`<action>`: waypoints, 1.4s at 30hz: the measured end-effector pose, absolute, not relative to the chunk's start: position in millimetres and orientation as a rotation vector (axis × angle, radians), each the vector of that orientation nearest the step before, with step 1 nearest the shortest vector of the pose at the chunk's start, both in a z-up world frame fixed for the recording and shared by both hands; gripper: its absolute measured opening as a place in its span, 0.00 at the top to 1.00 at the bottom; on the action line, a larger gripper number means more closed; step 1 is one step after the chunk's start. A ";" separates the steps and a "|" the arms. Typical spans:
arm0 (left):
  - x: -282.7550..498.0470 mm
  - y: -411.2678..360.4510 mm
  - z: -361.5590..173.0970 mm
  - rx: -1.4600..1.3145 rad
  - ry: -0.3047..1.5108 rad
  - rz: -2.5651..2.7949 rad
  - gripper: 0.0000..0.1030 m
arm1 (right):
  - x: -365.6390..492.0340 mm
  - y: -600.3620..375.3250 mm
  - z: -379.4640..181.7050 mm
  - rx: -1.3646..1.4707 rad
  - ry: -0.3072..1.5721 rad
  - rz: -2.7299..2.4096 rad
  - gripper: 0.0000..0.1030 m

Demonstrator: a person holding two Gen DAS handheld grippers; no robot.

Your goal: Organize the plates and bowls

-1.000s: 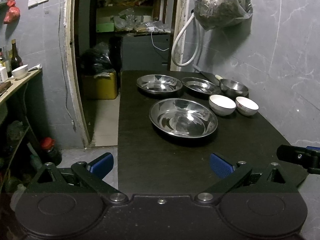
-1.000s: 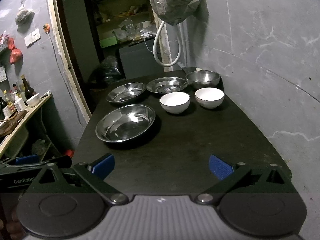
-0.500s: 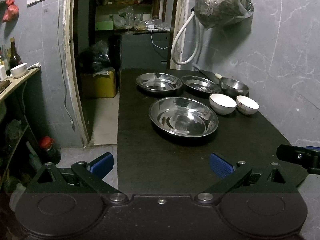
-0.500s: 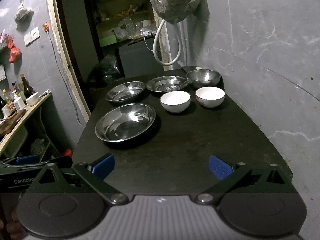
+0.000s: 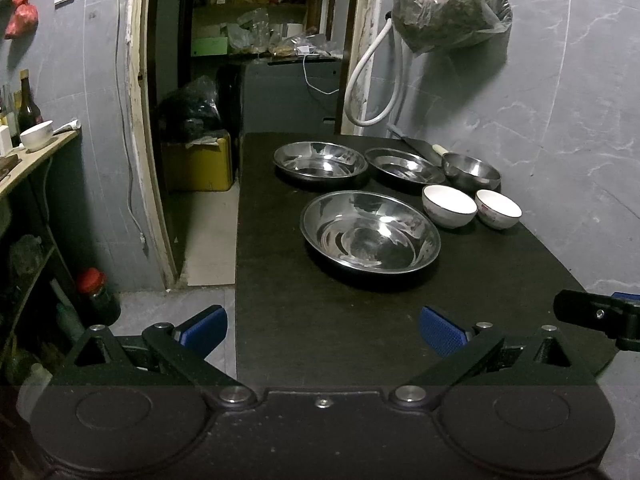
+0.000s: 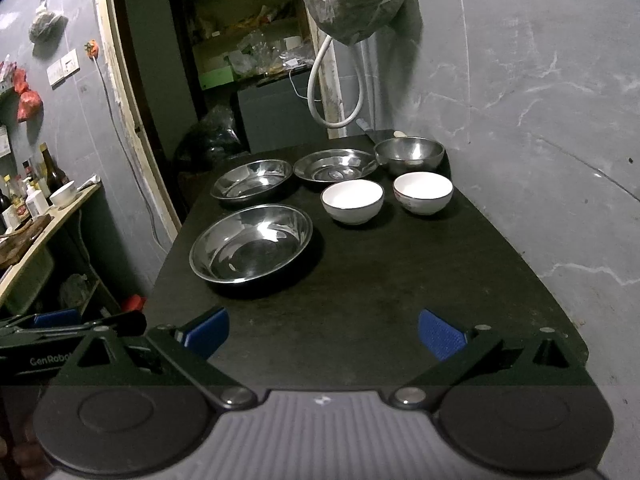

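On the black table (image 5: 320, 332) lie a large steel plate (image 5: 370, 236), two smaller steel plates (image 5: 320, 160) (image 5: 404, 166) behind it, a steel bowl (image 5: 472, 170) and two white bowls (image 5: 449, 205) (image 5: 499, 209). The right wrist view shows the large plate (image 6: 251, 243), the white bowls (image 6: 353, 201) (image 6: 423, 192) and the steel bowl (image 6: 409, 154). My left gripper (image 5: 322, 330) is open and empty over the table's near left edge. My right gripper (image 6: 322, 332) is open and empty over the near edge.
A knife (image 5: 420, 146) lies at the back by the grey wall. A plastic bag (image 5: 448, 4) hangs above. A doorway (image 5: 248, 80) opens at the back left. A shelf (image 5: 36, 156) with bottles and a bowl stands to the left.
Both grippers have drifted slightly; the dishes have not moved and both grippers stay open.
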State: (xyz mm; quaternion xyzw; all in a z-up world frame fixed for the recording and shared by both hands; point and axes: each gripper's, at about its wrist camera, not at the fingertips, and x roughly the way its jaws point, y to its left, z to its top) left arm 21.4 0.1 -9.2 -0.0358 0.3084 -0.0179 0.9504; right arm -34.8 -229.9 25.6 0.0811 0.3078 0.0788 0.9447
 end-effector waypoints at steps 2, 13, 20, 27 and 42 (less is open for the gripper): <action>22.7 0.2 -9.5 -0.073 0.630 -0.038 0.01 | -33.7 -229.5 25.4 0.166 0.630 0.160 0.00; 29.0 2.0 -14.7 -0.075 0.649 -0.046 0.01 | -27.5 -228.0 22.7 0.166 0.649 0.152 0.00; 36.1 2.6 -17.7 -0.076 0.662 -0.042 0.01 | -19.6 -228.3 19.2 0.175 0.666 0.149 0.00; 43.7 1.1 -21.1 -0.073 0.670 -0.041 0.01 | -11.6 -229.1 16.6 0.174 0.676 0.151 0.00; 87.2 -7.4 -17.4 -0.055 0.661 -0.019 0.01 | 35.8 -239.2 13.5 0.135 0.679 0.213 0.00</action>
